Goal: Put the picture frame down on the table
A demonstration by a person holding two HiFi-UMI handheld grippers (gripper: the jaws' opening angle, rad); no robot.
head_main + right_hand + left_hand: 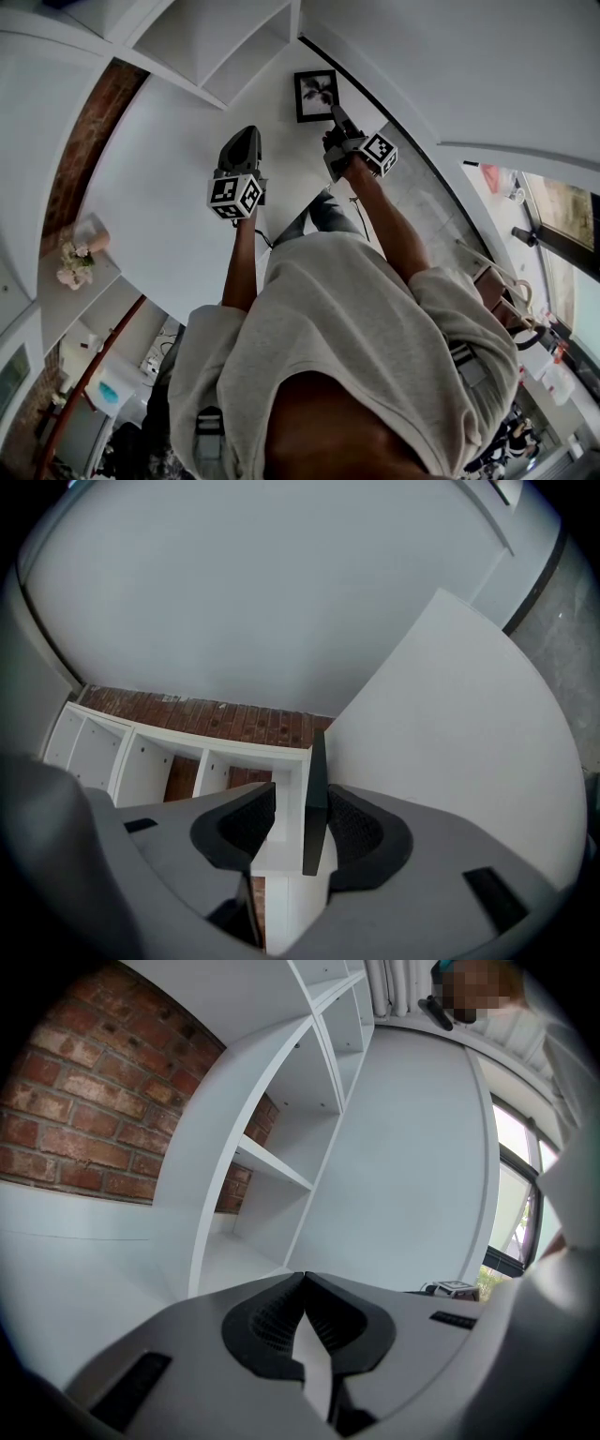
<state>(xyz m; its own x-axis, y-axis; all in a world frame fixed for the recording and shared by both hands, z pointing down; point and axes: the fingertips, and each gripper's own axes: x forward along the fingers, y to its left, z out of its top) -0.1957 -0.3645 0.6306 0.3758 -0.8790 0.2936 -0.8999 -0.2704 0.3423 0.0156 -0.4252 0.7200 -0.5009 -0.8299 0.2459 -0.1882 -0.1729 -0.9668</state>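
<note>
Now I am keeping my right gripper's (337,116) jaws well apart around the dark edge of the picture frame (316,96), squeezing neither face, since it seems to be lying flat on the white table (169,187) at eleven o'clock. At eight o'clock of the frame, my left gripper (247,134) is idling, jaws closed together on nothing.

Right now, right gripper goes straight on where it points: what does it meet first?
The picture frame: it stands edge-on between the right gripper's parted jaws, close against one pad, so it likely comes first.
</note>
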